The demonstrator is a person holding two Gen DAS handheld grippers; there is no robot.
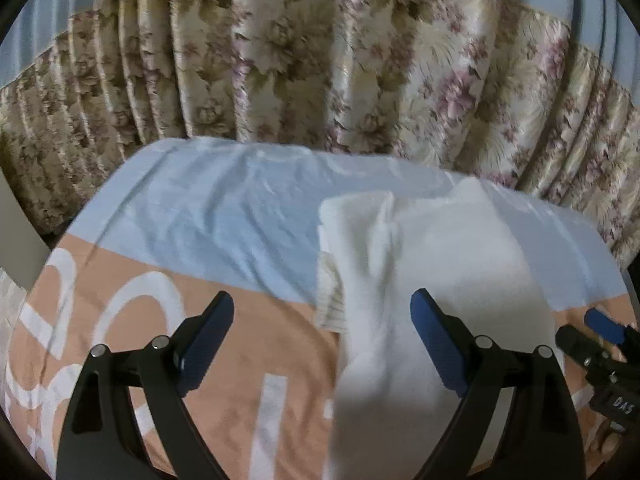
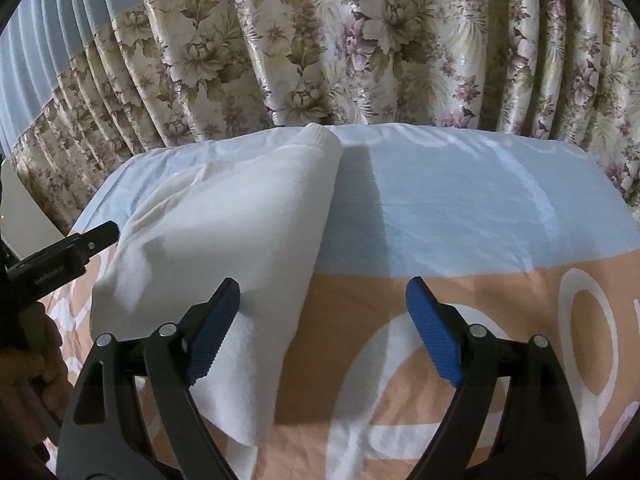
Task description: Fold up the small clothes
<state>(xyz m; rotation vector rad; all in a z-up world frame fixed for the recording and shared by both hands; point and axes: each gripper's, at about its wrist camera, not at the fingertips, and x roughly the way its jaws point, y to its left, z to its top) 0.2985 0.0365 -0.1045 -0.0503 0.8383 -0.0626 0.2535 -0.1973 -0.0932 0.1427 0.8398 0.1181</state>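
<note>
Nearest in both wrist views, two blue-padded grippers are held wide apart over a bed, nothing clamped between either pair of jaws; the left gripper (image 1: 322,344) is poised above the near end of a white garment (image 1: 432,264), whose narrow tail runs between its parted pads, while the right gripper (image 2: 323,330) is set at the garment's right edge, its left pad (image 2: 214,332) over the cloth and the other over bare bedsheet (image 2: 460,220) (contact with the fabric cannot be judged). The garment (image 2: 224,224) is seen lying partly folded on the sheet's peach-and-blue print, a ribbed hem turned up at its far end; the layers look loose and uneven rather than squared. For the fold to be made well, both near corners are best pinched together through every layer, lifted only slightly and carried evenly towards the far hem, so that edges meet and no crease is trapped; a one-sided pull is likely to skew so soft a cloth. Beyond the bed, a pleated floral curtain (image 2: 340,40) closes the scene.
</note>
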